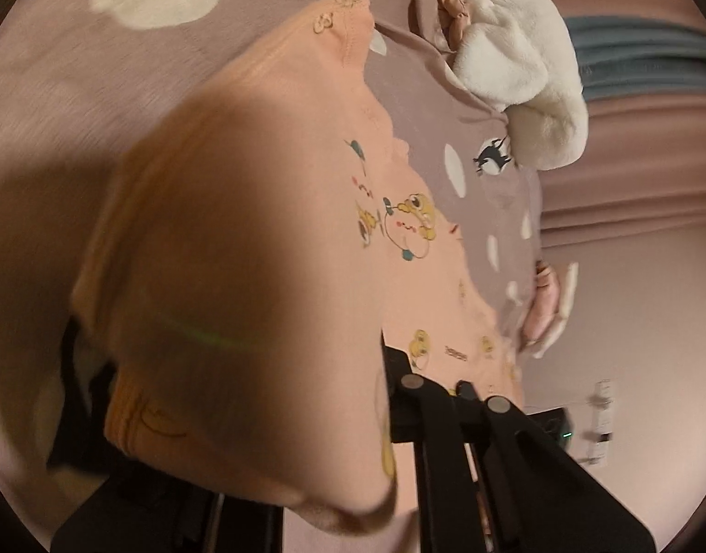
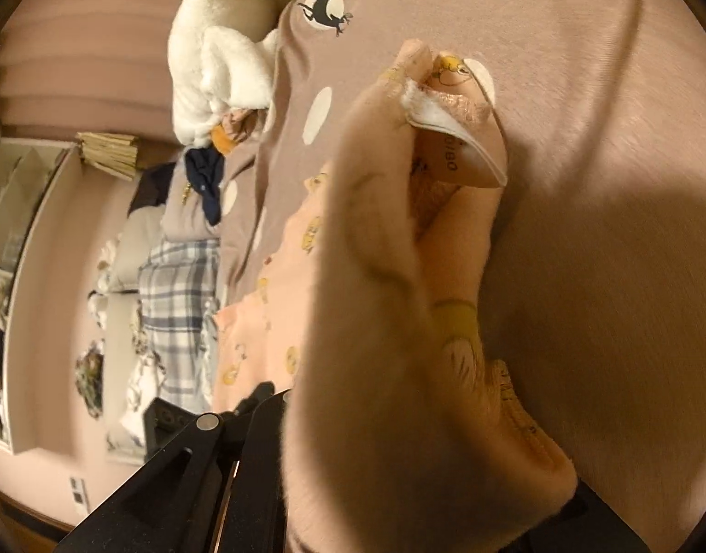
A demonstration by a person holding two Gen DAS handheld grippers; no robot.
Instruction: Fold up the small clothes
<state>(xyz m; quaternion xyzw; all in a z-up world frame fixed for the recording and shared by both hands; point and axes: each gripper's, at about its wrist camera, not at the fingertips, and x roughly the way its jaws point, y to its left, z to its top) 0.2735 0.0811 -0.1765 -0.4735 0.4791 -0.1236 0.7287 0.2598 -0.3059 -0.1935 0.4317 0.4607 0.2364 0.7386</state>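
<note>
A small peach garment [image 1: 270,212] printed with yellow cartoon figures lies partly on a mauve bedspread with white dots [image 1: 76,69]. In the left wrist view one edge of it is lifted and drapes close over the lens. My left gripper [image 1: 458,391] is shut on that edge, its black fingers pressed together. In the right wrist view the peach garment [image 2: 399,322] hangs in a raised fold, its white neck label [image 2: 428,113] showing. My right gripper [image 2: 256,403] is shut on its edge at the lower left. The fingertips are partly hidden by cloth in both views.
A white fluffy garment [image 1: 523,69] [image 2: 224,46] lies heaped at the bedspread's [image 2: 583,46] far edge, with a navy piece [image 2: 207,175] and an orange one [image 2: 221,140] beside it. A plaid cloth [image 2: 177,299] and white shelving [image 2: 30,230] stand beyond the bed.
</note>
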